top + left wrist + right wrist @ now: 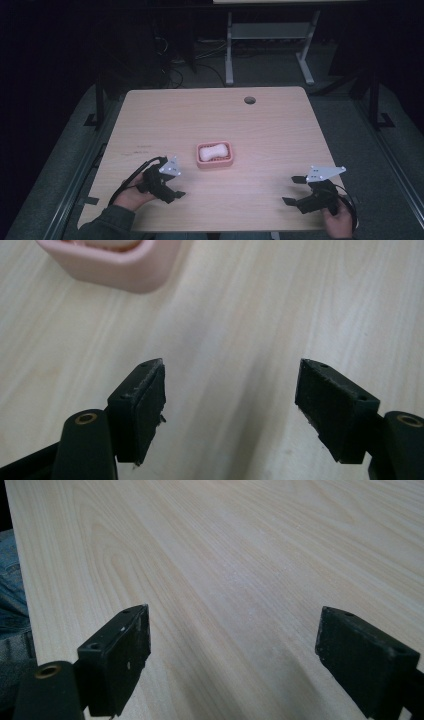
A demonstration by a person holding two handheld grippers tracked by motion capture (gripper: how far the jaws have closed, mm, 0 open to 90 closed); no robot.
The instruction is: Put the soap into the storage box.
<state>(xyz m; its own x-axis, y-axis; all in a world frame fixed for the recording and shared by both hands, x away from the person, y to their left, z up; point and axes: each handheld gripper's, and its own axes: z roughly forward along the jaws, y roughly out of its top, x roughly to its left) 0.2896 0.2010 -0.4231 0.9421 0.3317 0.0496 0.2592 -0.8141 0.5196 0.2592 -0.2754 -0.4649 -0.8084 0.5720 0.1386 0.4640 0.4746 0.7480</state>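
Both grippers low over table [280, 125]: left gripper [176, 187], right gripper [292, 190], jaws apart.

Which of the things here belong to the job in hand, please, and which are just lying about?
Part of the job:
pink dish
white bar lying in it
left hand-held gripper, open, nearest the dish
right hand-held gripper, open

Just there:
round hole in the wooden table
grey stand behind it

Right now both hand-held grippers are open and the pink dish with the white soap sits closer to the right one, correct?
Not quite. In the high view the pink dish with the white soap sits closer to the left hand-held gripper, not the right hand-held gripper. Both are open.
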